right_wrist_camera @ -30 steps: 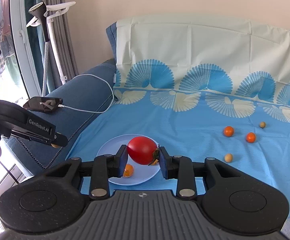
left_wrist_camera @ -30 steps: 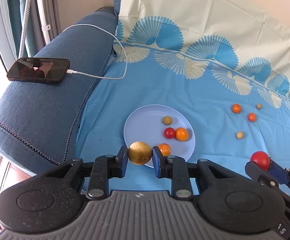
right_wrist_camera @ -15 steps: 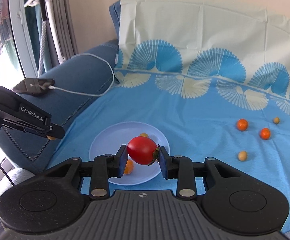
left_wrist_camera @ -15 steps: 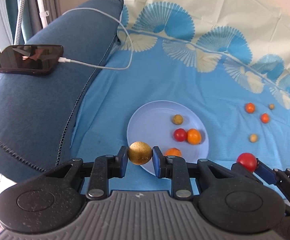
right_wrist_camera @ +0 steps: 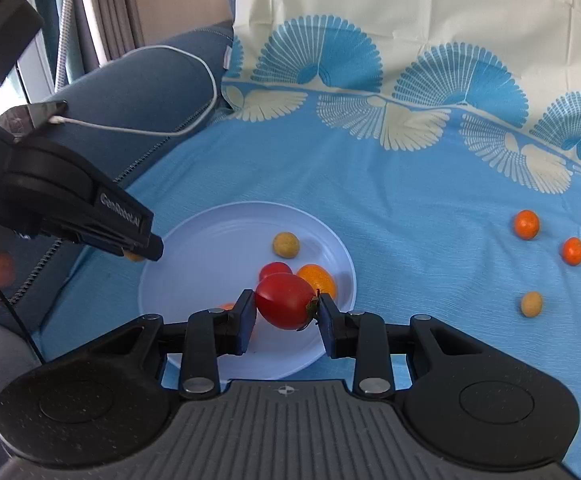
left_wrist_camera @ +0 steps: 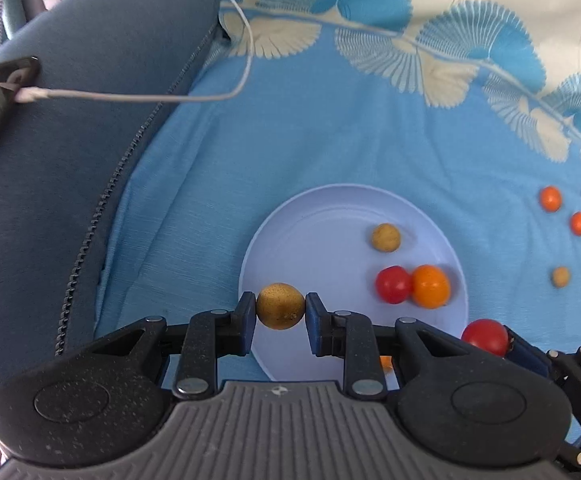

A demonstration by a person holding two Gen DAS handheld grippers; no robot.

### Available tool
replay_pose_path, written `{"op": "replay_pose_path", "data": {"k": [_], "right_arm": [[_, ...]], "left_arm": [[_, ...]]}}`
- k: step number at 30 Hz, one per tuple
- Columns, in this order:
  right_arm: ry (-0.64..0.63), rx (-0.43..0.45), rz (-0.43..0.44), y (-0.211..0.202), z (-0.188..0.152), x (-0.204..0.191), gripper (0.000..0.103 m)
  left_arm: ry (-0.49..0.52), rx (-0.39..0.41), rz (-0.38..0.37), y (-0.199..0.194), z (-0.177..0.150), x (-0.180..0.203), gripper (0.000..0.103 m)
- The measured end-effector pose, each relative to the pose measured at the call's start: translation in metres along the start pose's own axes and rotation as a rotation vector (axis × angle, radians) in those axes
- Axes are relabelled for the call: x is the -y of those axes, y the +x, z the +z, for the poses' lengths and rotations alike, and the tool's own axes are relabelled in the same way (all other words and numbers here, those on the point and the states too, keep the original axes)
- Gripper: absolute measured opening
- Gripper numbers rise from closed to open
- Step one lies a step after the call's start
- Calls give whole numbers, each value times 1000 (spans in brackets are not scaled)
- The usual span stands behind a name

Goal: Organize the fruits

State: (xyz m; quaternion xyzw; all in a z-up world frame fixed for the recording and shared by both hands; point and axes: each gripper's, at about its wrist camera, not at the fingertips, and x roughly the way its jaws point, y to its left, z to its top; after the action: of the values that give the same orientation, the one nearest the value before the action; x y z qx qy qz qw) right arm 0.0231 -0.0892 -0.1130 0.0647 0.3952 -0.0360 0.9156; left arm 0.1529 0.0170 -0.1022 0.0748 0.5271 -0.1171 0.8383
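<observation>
Left wrist view: a blue fan-patterned sheet [left_wrist_camera: 330, 140] covers the sofa [left_wrist_camera: 70, 120], a pale plate [left_wrist_camera: 314, 248] on it. Left gripper [left_wrist_camera: 280, 312] fingers clamp a yellow-brown fruit [left_wrist_camera: 280, 306] over the plate's rim; right gripper [right_wrist_camera: 286, 308] pinches a red tomato [right_wrist_camera: 284, 300] above the plate.

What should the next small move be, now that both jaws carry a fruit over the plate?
Probably lower the right gripper a little further and release its red tomato onto the bare near part of the plate. It sits above the plate, clear of the fruits already there. The left gripper, shut on the yellow-brown fruit, is only at the plate's rim.
</observation>
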Motion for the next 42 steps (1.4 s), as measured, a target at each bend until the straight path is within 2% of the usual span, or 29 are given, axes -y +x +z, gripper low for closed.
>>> {"op": "replay_pose_path", "data": {"k": [5,7,8,9,10,11,12,15,18,21,26,33,42], "right_arm": [[-7,-50,3,23,-4,3,35],[-13,-72,16,32,-5,3,35],[-21,-80,31,35,-5,2,36],[-29,-86,47,37,-4,1,37],[-34,-88,63,38,-3,0,40],[-39,-88,72,37,-1,0,53],[-39,-79,77,33,1,0,65],[-37,-66,70,11,6,2,82],[-4,-42,43,-23,3,4,90],[27,16,10,-64,-6,4,96],[10,104,-13,-115,-21,-2,101],[-1,143,-39,-157,-45,-5,102],[13,218,-55,-196,-60,0,102]], "left_arm": [[25,-28,30,24,2,5,29],[35,-39,36,31,3,5,36],[38,-37,37,32,4,5,60],[39,-26,32,30,4,4,89],[34,-5,32,24,5,3,99],[23,26,39,16,4,1,103],[16,52,44,8,3,-1,103],[20,66,71,-17,-3,-5,103],[5,103,110,-49,-20,-12,103],[-21,103,120,-79,-43,-17,103],[-51,108,98,-113,-77,-16,103],[-29,158,100,-143,-114,4,103],[-1,234,104,-175,-138,19,103]]}}
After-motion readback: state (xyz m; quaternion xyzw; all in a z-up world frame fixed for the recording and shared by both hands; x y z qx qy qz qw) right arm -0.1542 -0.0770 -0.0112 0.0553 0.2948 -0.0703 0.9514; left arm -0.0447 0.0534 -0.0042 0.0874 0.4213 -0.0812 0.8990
